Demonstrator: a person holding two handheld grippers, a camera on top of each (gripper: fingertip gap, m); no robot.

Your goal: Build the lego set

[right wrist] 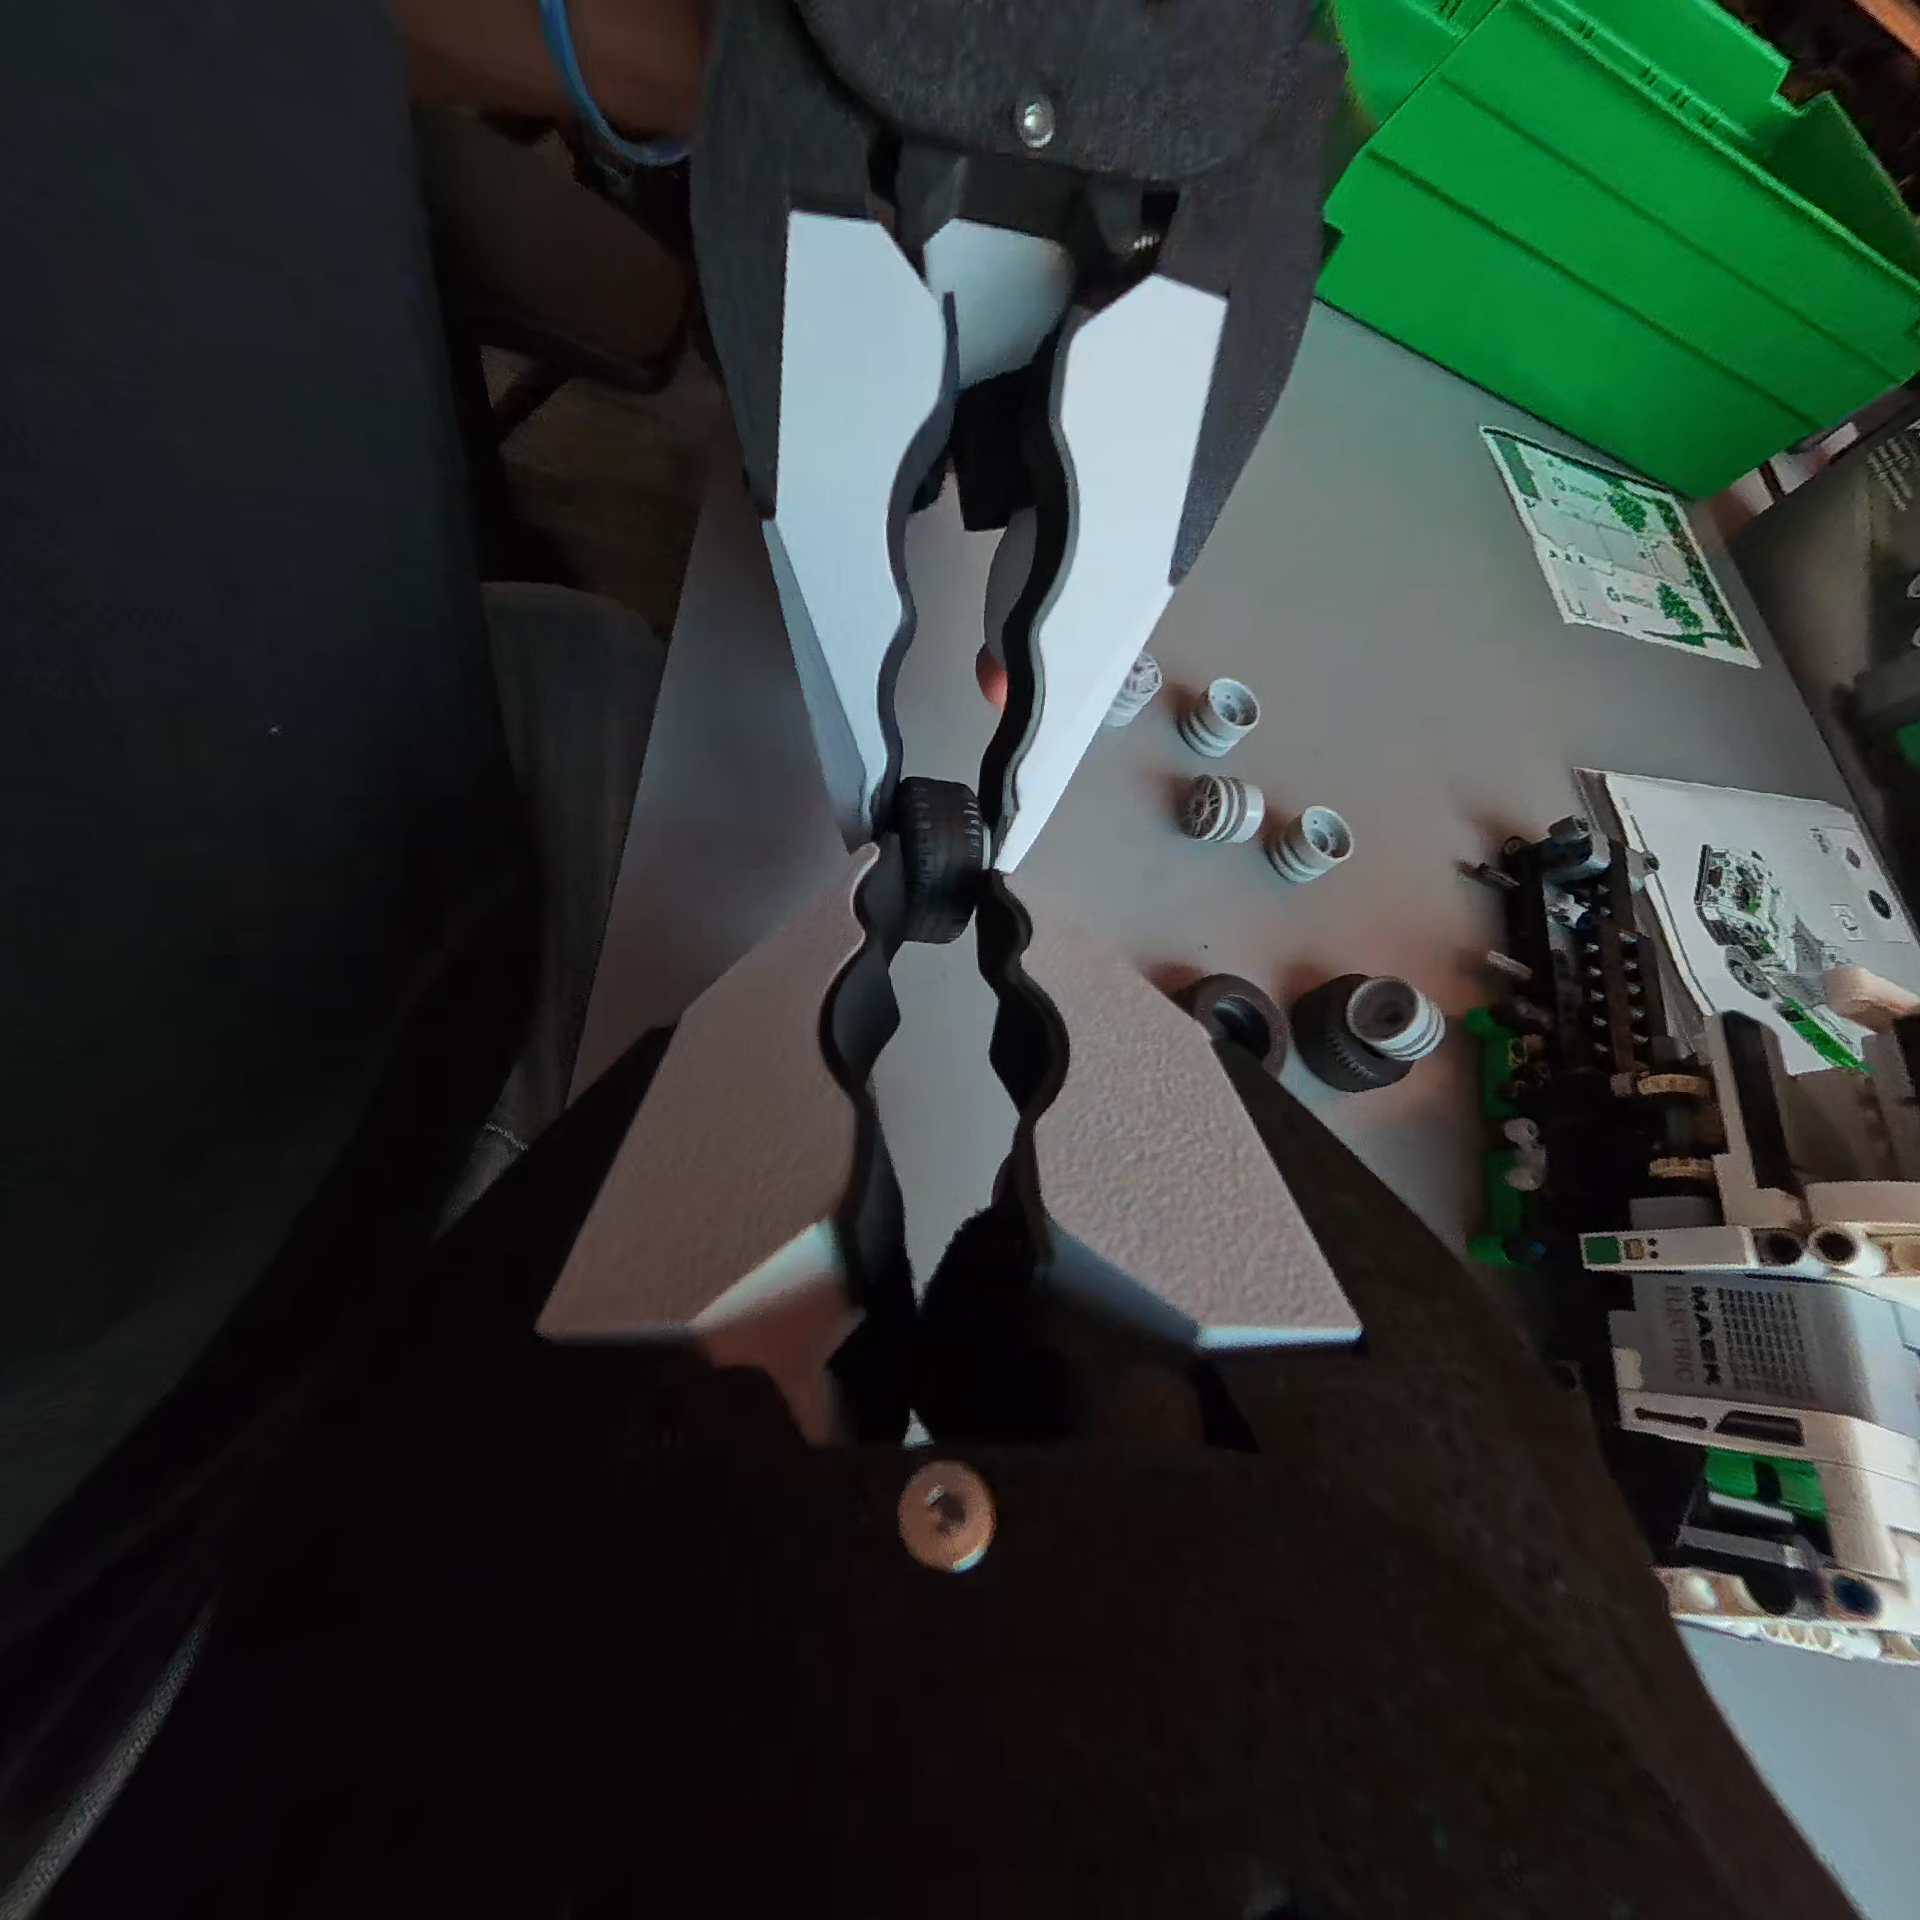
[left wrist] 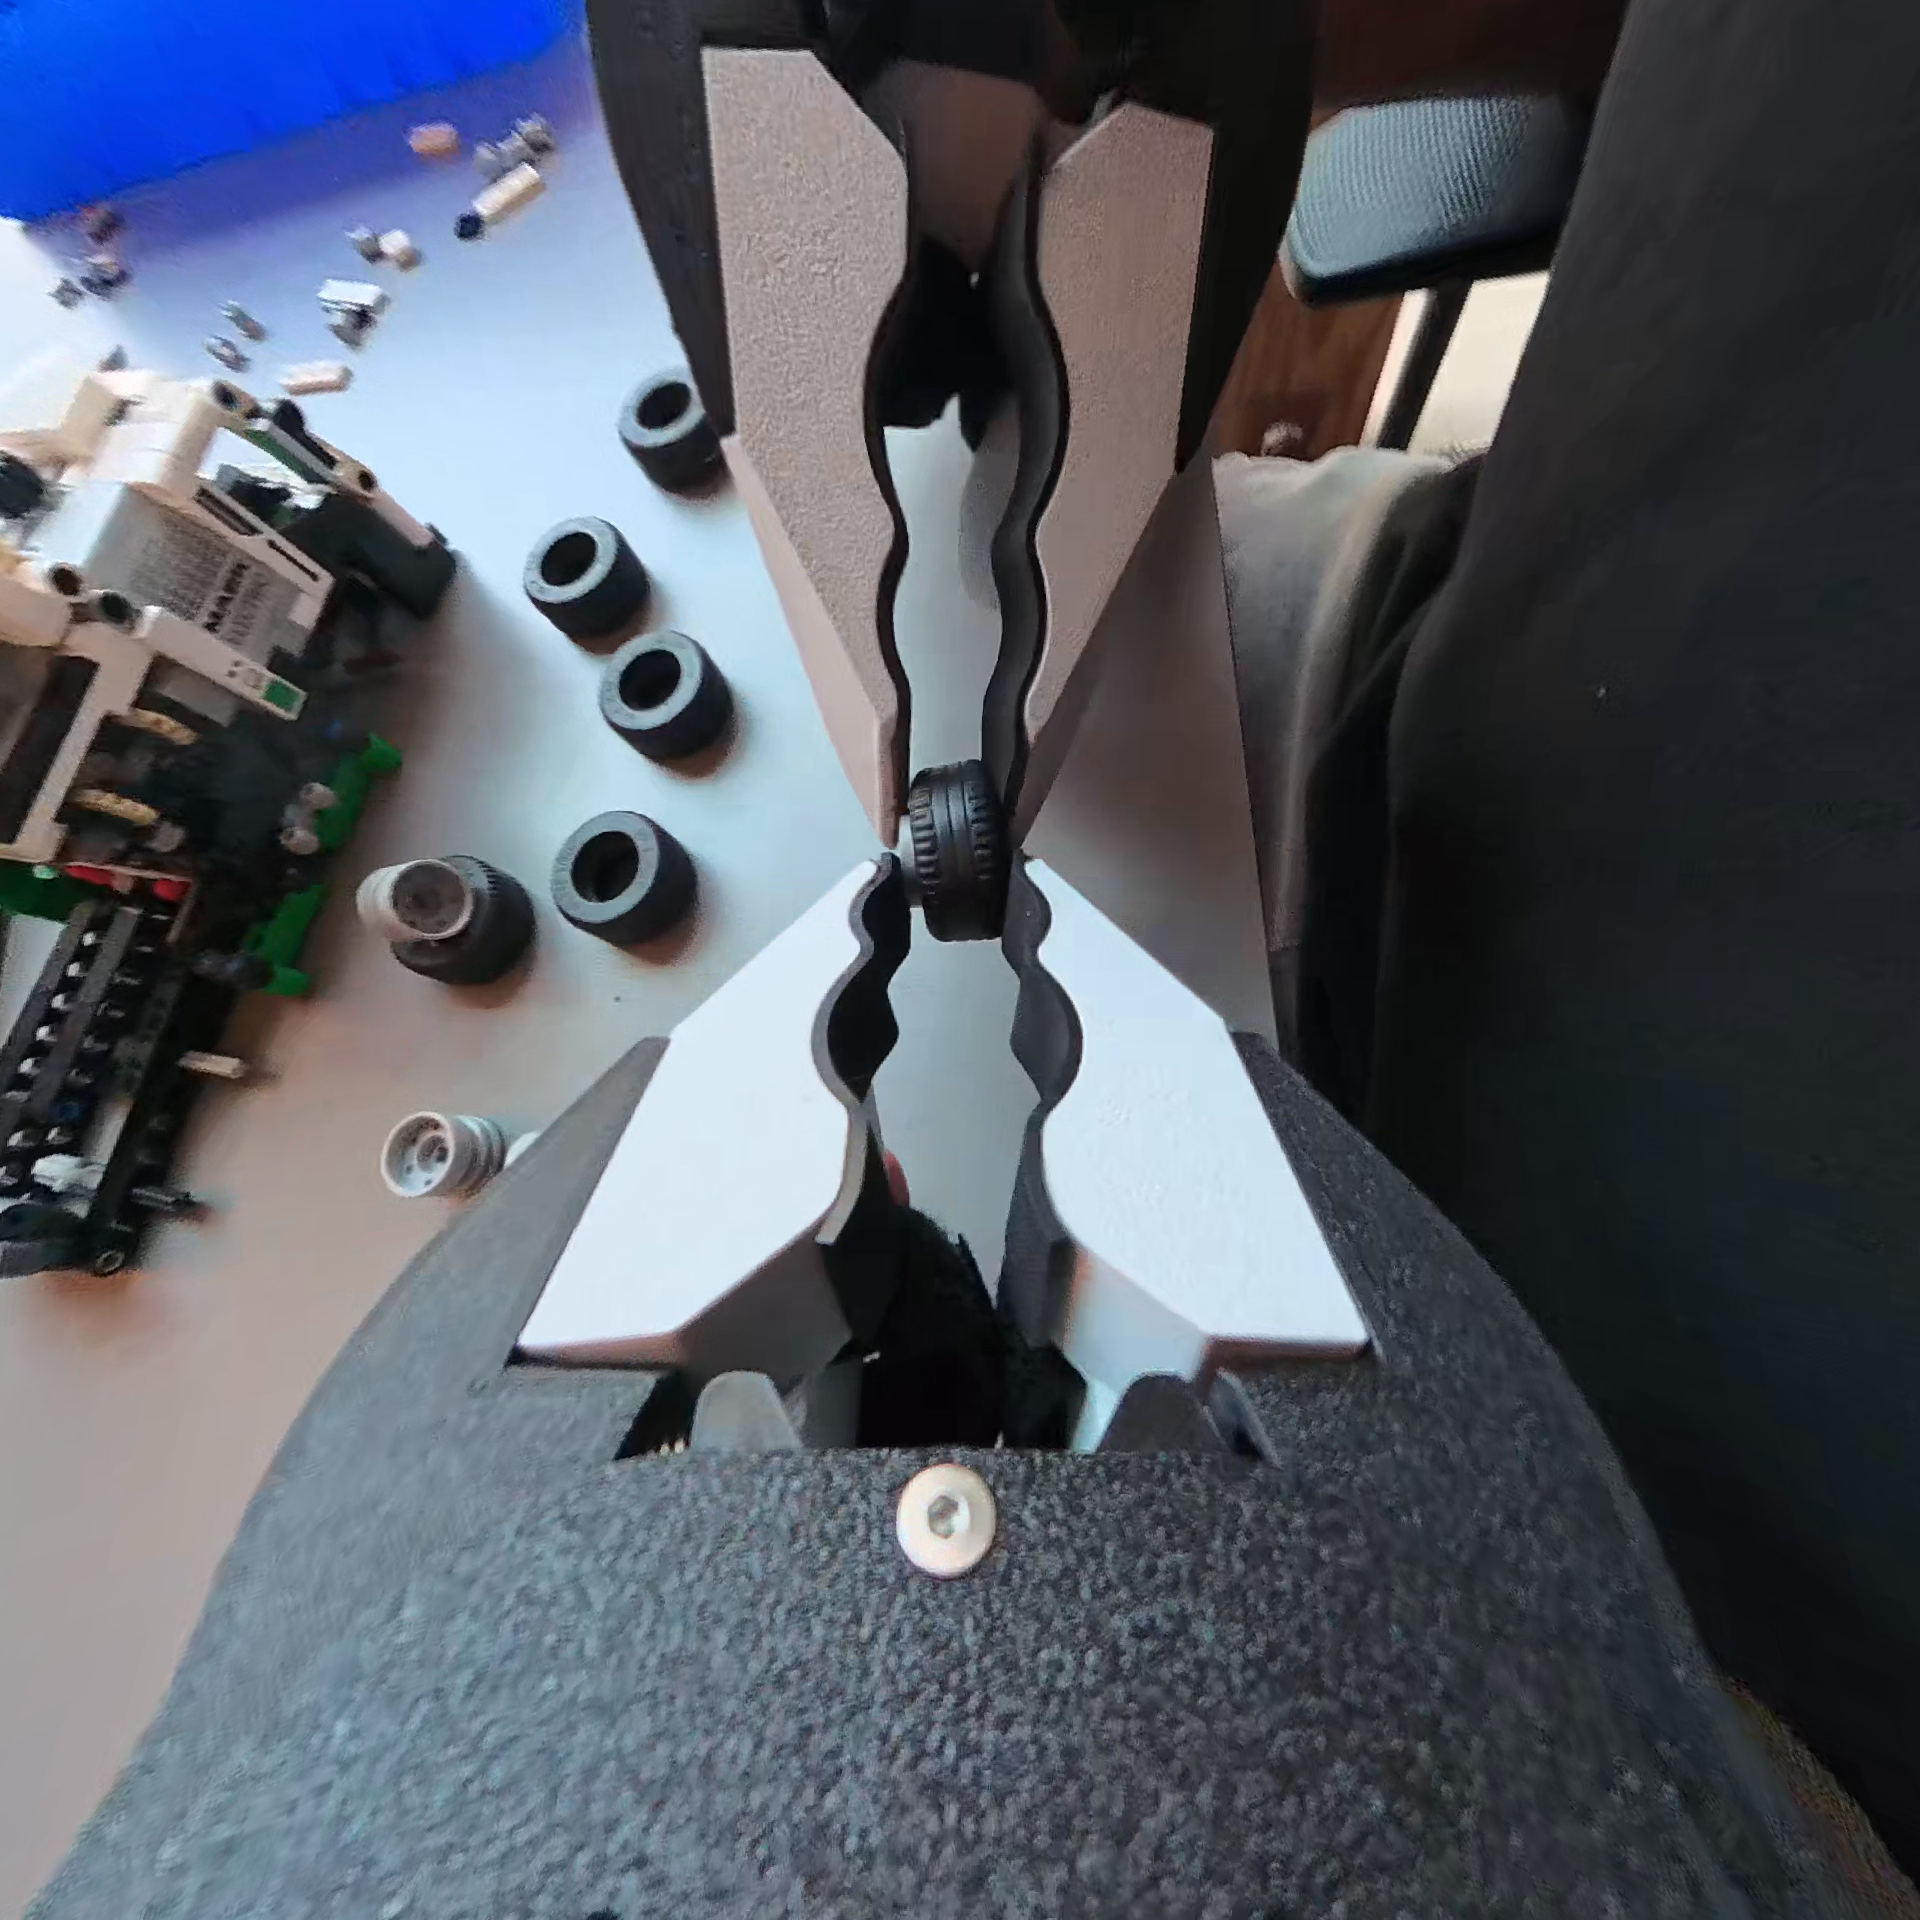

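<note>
A small black tyre (left wrist: 951,847) is held in the air between both grippers, which meet tip to tip over the table's near edge. My left gripper (left wrist: 951,883) comes from below in the left wrist view and is shut on the tyre. My right gripper (left wrist: 954,821) comes from the top of that view and is shut on the same tyre. In the right wrist view the right gripper (right wrist: 938,883) is at the bottom, the left gripper (right wrist: 940,826) above, and the tyre (right wrist: 940,857) between them. The half-built white, black and green truck model (left wrist: 156,727) lies on the table (left wrist: 468,1351).
Several loose black tyres (left wrist: 587,577) lie in a row beside the model, with one assembled wheel (left wrist: 447,914) and a grey rim (left wrist: 442,1153). More grey rims (right wrist: 1221,717), an instruction booklet (right wrist: 1766,914), a sticker sheet (right wrist: 1610,540) and a green crate (right wrist: 1662,229) are farther off. Small loose pieces (left wrist: 416,239) lie near a blue object (left wrist: 260,83). My two grippers' fingertips are within a few centimetres of each other.
</note>
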